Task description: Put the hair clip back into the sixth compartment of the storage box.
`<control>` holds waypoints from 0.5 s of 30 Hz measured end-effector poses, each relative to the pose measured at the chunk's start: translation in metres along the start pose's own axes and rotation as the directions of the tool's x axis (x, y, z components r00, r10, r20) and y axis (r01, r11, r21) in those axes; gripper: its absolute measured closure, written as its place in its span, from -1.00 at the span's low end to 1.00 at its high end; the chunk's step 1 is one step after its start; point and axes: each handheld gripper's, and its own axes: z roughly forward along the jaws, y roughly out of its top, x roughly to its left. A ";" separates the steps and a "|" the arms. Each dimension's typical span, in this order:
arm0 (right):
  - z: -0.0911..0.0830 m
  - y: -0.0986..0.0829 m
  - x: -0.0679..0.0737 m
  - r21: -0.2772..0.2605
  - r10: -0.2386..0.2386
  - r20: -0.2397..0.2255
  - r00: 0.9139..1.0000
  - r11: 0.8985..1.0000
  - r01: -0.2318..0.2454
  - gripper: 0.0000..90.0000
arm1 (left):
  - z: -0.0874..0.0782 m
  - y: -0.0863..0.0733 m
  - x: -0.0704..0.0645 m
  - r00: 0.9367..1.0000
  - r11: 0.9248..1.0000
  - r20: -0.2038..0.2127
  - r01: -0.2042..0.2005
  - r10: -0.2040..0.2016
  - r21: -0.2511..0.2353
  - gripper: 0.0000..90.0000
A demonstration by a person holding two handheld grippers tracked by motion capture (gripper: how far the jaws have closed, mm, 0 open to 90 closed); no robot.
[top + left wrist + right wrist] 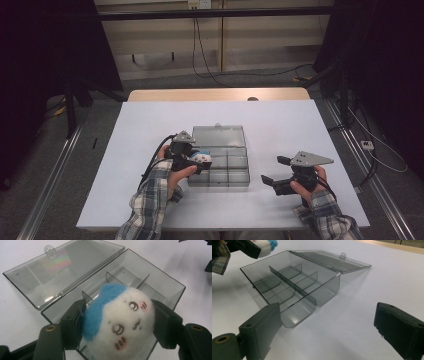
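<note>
My left gripper (117,325) clenched on felt plush ball (117,320), held over the divided box (235,175) mid-desk | light, soft, squashy: hold its sides gently | my right gripper (327,332) released, idle near the box's right end.

plush toy (117,322): bottom cut off by frame | sides behind jaws

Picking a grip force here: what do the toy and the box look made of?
The toy looks like felted wool or plush, matte, by its fuzzy, fibrous surface. The box looks like smoke-tinted clear hard plastic, glossy: the table shows through and its open lid reflects light.
</note>
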 end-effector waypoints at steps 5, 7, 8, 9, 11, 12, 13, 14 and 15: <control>0.000 0.000 0.000 0.000 0.000 0.000 1.000 1.000 0.000 -0.85 | 0.004 0.002 -0.002 1.000 1.000 0.003 -0.004 0.004 0.003 -0.23; 0.000 0.000 0.000 0.000 0.000 0.000 1.000 1.000 0.000 -0.85 | 0.005 0.002 -0.003 1.000 1.000 0.006 -0.004 0.004 0.003 -0.23; 0.000 0.000 0.000 0.000 0.000 -0.001 1.000 1.000 0.000 -0.85 | 0.007 0.003 -0.004 1.000 1.000 0.011 -0.007 0.007 0.004 -0.23; 0.000 0.000 0.000 0.000 0.000 0.000 1.000 1.000 0.000 -0.85 | 0.007 0.003 -0.004 1.000 1.000 0.011 -0.007 0.007 0.004 -0.23; 0.000 0.000 0.000 0.000 0.000 -0.001 1.000 1.000 0.000 -0.85 | 0.007 0.004 -0.005 1.000 1.000 0.009 -0.008 0.008 0.005 -0.23; 0.000 0.000 0.000 0.000 0.000 -0.001 1.000 1.000 0.000 -0.85 | 0.007 0.004 -0.005 1.000 1.000 0.009 -0.008 0.008 0.003 -0.23; 0.000 0.000 0.000 0.000 0.001 -0.001 1.000 1.000 -0.001 -0.85 | 0.008 0.005 -0.005 1.000 1.000 0.012 -0.011 0.011 0.001 -0.23; 0.000 0.000 0.000 0.000 0.001 -0.002 1.000 1.000 -0.001 -0.85 | 0.008 0.005 -0.005 1.000 1.000 0.012 -0.011 0.011 0.001 -0.23; 0.000 0.000 0.000 0.000 0.001 -0.002 1.000 1.000 -0.001 -0.85 | 0.009 0.005 -0.006 1.000 1.000 0.011 -0.010 0.010 0.002 -0.23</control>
